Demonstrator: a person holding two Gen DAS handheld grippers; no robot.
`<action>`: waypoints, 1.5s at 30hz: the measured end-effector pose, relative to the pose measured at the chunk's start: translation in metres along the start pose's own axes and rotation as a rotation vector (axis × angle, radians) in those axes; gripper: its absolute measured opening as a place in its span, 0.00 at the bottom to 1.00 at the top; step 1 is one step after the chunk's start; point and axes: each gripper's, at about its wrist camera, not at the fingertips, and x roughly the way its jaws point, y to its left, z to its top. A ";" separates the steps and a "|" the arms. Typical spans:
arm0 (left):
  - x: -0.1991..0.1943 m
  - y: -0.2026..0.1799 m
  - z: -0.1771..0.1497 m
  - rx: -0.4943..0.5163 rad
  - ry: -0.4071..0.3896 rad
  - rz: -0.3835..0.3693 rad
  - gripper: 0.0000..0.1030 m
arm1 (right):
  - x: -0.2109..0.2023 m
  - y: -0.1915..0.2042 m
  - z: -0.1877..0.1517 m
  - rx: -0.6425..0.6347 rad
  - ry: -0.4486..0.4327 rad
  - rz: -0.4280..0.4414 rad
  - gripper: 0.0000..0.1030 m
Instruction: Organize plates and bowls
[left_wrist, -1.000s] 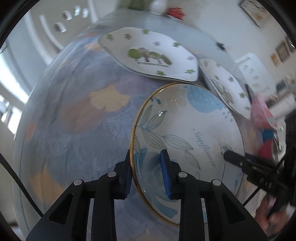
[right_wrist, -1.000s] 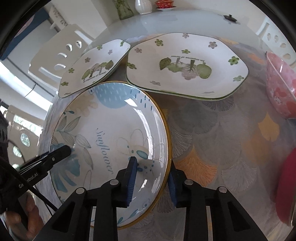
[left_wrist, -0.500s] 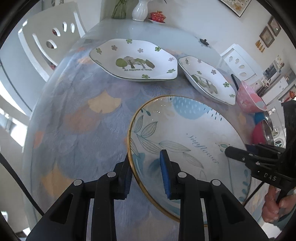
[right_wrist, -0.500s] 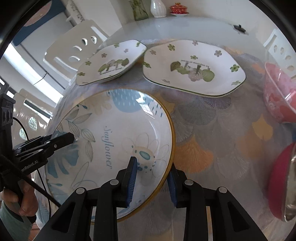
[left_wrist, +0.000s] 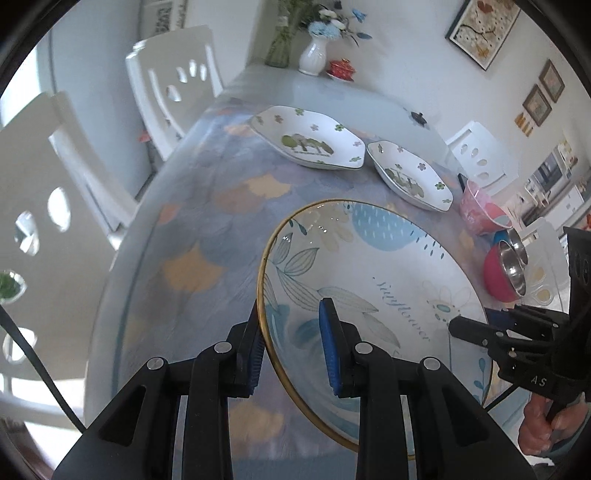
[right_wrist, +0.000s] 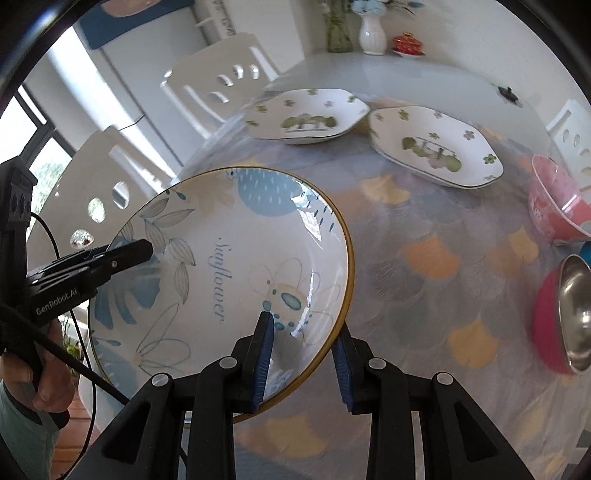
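Porcelain like this Sunflower plate (left_wrist: 369, 280) is stiff, glazed and slick, and it would chip or shatter if it slipped, so I judge the rim the only sensible hold. My left tool (left_wrist: 291, 345) is narrowed onto the gold rim at one side, one pad under and one on the painted face. My right tool (right_wrist: 303, 358) pinches the opposite rim the same way. The plate hangs between them, tilted, above the near part of the worktop (left_wrist: 192, 236). It looks heavy enough that both grips should share the load evenly.

Toward the far edge lie the large clover plate (left_wrist: 308, 138) and the small clover plate (left_wrist: 410, 175), side by side. The pink bowl (left_wrist: 480, 214) and the red bowl with steel liner (left_wrist: 504, 271) sit along the right edge.
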 end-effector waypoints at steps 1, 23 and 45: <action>-0.005 0.002 -0.005 -0.009 -0.005 0.004 0.23 | -0.002 0.005 -0.004 -0.007 0.000 0.000 0.29; 0.009 0.032 -0.061 -0.114 0.029 0.045 0.23 | 0.030 0.041 -0.056 -0.045 0.079 -0.009 0.29; -0.056 0.026 -0.044 -0.085 -0.064 0.123 0.25 | -0.004 0.073 -0.066 -0.142 0.061 0.035 0.29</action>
